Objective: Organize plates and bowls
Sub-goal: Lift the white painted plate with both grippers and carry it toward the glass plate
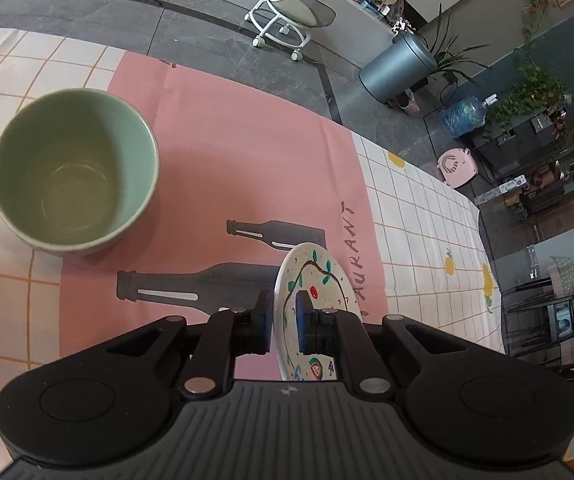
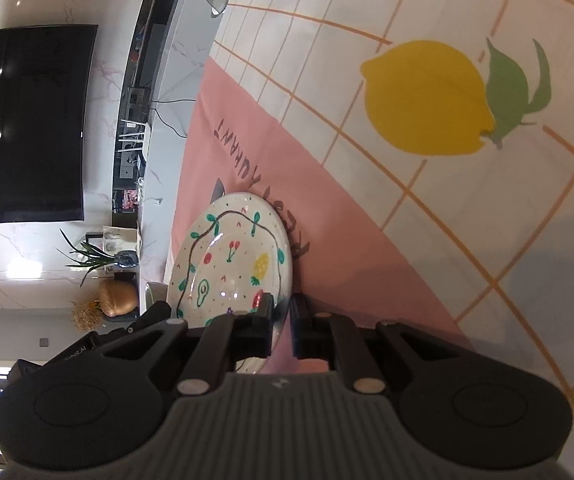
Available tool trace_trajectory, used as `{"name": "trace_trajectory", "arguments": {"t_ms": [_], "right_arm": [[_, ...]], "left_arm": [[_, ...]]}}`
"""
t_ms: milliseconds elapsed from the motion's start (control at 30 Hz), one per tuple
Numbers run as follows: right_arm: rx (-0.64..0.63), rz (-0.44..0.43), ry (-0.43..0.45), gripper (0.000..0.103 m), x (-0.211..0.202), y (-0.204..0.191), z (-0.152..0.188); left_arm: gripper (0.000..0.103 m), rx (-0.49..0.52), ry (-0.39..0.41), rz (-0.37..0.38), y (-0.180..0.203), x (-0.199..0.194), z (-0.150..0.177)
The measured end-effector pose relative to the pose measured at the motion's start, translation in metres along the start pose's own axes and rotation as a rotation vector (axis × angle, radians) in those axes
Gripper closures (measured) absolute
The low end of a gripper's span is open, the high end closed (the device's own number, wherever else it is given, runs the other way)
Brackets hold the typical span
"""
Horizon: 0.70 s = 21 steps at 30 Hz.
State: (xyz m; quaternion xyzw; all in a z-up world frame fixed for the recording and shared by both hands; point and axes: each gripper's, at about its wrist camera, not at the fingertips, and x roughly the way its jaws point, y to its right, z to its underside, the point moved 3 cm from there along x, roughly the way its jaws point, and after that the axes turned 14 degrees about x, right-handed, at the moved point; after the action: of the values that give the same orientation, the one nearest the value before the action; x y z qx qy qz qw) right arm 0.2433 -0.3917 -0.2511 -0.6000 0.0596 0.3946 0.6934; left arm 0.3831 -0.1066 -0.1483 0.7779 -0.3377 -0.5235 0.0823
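My left gripper pitches down over the pink mat, jaws clenched on the rim of the painted plate, held on edge. Green bowl sits at approx 10 o'clock. My right gripper, rolled sideways, pinches the plate's opposite rim.

**Lettering on the pink cloth panel**

Dark capital letters are printed on the pink panel of the cloth that covers the tabletop. In the left wrist view the letters "AURANT" can be read running along the panel's edge; the start of the word is hidden behind the painted plate. In the right wrist view the same word appears upside down, and its far letters read "URANT", while the rest runs behind the plate. A small white marking on a black device at the lower left is too blurred to read.
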Motion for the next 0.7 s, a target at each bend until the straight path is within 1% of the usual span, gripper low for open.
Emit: {"name": "trace_trajectory", "arguments": {"t_ms": [100,200,300,333,400,500,633,700], "right_arm": [[0.006,-0.003,-0.002,0.096,-0.001,0.001,0.000],[0.016,-0.008,-0.003,0.097,-0.003,0.002,-0.001],[0.016,-0.007,-0.002,0.097,-0.003,0.002,0.000],[0.014,-0.007,-0.001,0.097,-0.003,0.002,0.000],[0.007,-0.005,-0.002,0.097,-0.003,0.002,0.001],[0.006,-0.004,-0.007,0.097,-0.002,0.001,0.000],[0.010,0.010,-0.007,0.096,0.000,-0.002,-0.001],[0.014,0.020,-0.010,0.093,0.000,-0.003,0.000]], "left_arm": [[0.091,-0.046,-0.006,0.009,-0.003,0.002,0.003],[0.091,-0.092,-0.014,0.036,-0.007,0.003,0.006],[0.091,-0.135,-0.062,0.074,-0.008,0.010,0.011],[0.091,-0.132,-0.064,0.061,-0.006,0.013,0.012],[0.092,-0.116,-0.041,0.016,-0.002,0.014,0.013],[0.096,-0.142,-0.039,0.018,-0.004,0.015,0.013],[0.096,-0.207,-0.060,0.014,-0.006,0.014,0.013],[0.096,-0.229,-0.067,0.002,-0.004,0.015,0.012]]}}
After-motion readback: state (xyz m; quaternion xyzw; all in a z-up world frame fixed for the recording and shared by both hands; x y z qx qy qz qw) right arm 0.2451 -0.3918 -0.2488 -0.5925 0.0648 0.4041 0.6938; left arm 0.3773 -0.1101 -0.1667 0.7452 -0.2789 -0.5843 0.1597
